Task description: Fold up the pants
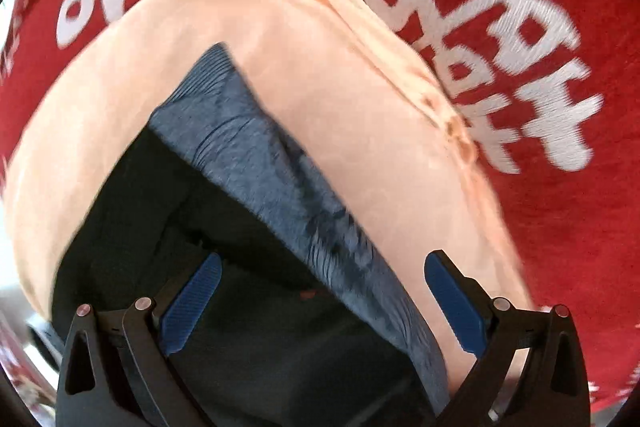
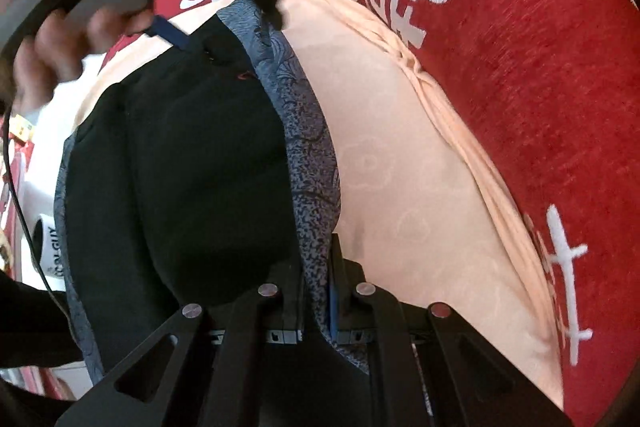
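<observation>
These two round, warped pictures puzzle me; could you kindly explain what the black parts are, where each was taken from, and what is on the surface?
Each picture comes from a wide-angle camera on a hand-held gripper, looking along its jaws. In the left view, the left gripper is open, its blue pads apart above the pants. In the right view, the right gripper is shut on the pants' patterned blue edge. The dark pants lie on a peach cloth over a red blanket with white lettering. A person's hand holds the other gripper.

Bright daylight — motion blur, fisheye warp
</observation>
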`<state>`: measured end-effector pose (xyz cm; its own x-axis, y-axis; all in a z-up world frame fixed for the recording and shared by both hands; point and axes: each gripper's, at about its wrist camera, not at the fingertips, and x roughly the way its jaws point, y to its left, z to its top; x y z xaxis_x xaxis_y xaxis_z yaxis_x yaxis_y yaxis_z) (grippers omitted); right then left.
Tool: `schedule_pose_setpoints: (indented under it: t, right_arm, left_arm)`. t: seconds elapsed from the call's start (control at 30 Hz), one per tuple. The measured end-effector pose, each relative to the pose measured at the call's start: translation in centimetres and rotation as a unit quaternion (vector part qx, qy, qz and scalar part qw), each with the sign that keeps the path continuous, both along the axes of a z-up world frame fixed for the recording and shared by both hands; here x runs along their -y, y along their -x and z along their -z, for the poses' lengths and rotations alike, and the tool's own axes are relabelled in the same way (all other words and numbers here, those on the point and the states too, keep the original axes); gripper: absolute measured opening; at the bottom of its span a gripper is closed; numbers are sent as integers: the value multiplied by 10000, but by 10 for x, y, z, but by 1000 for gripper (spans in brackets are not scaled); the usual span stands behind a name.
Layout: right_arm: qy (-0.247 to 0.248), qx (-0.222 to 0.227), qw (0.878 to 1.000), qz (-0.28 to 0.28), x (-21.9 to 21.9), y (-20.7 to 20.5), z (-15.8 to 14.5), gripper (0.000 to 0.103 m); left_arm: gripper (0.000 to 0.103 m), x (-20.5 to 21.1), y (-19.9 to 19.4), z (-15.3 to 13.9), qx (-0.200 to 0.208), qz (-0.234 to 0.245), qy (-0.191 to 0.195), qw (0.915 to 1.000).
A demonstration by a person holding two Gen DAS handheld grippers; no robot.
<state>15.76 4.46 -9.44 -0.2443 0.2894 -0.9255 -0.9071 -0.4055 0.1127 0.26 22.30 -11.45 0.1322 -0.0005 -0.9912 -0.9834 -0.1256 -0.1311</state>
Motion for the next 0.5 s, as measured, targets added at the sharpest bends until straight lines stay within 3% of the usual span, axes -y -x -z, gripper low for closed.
schedule_pose_setpoints:
  t: [0.07,0.13,0.17,0.27,0.5]
  right_arm:
    - [-49,33,10000,20,3,9,0,9]
    - [-85,38,10000,17,6,10,-2,9]
    - [-102,48,9999,1,7,12,-3,9]
    - [-161,17,9999,-30,16,4,-12,9]
    - [-191,-109,9998,19,26,-2,-27,9]
  left_arm:
    - [102,-4,-8,17,-438,102,333,9984]
    - [67,-2,-8,23,-420,74,373,9984]
    - [35,-1,-8,25,-279,71,393,9988]
    - [22,8,-5,21,45,-14,281,9996]
    - [21,51,6,-36,367,277,-596,9972]
